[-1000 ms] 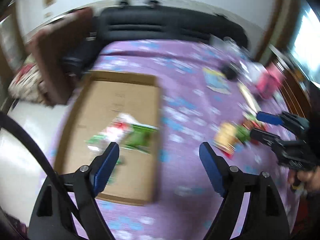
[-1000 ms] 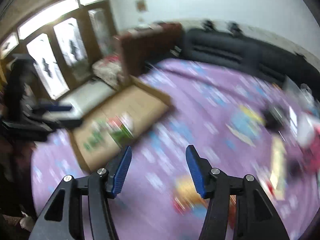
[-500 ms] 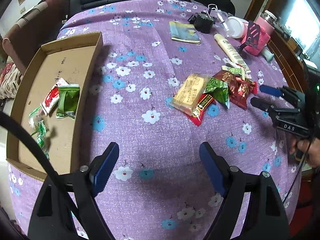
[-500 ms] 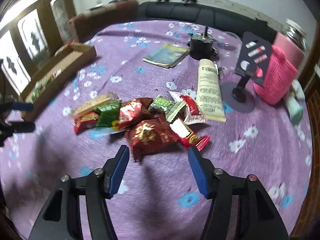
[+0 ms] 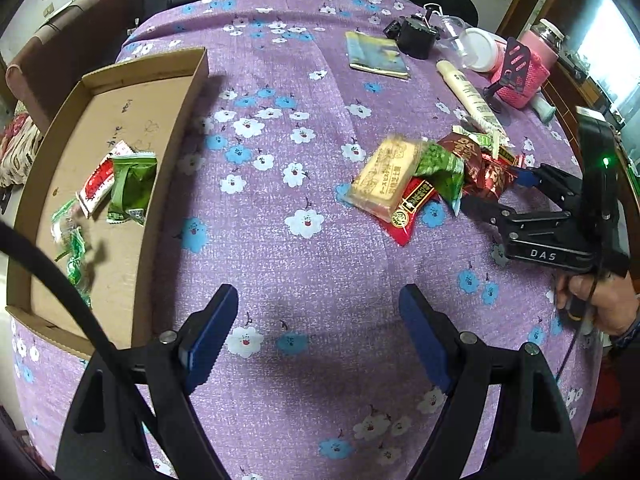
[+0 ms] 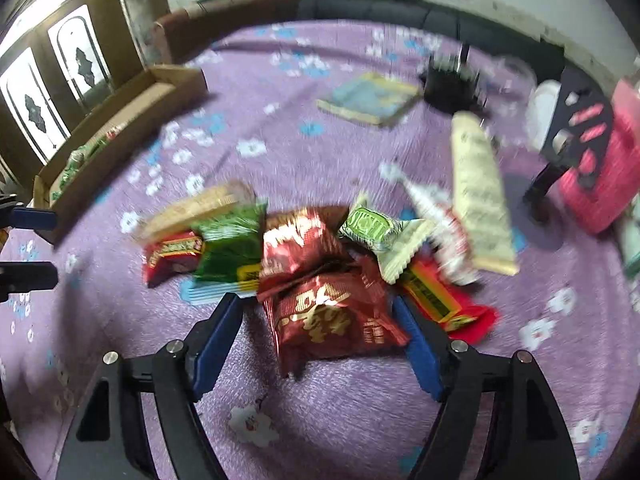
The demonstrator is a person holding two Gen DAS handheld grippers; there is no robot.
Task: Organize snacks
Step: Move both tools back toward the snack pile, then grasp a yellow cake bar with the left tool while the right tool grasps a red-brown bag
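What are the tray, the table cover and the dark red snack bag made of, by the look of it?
Tray: plain brown cardboard, matte; raw cut edges and pen scribbles on its floor.
Table cover: seemingly woven cloth, purple with printed flowers; grainy texture, no shine.
Dark red snack bag: probably glossy plastic or foil film; it crinkles and catches the light. It lies between the fingers of the right gripper, which do not press on it.

1 cardboard box (image 5: pixel 188 92), 1 book (image 5: pixel 378 56), 2 claws.
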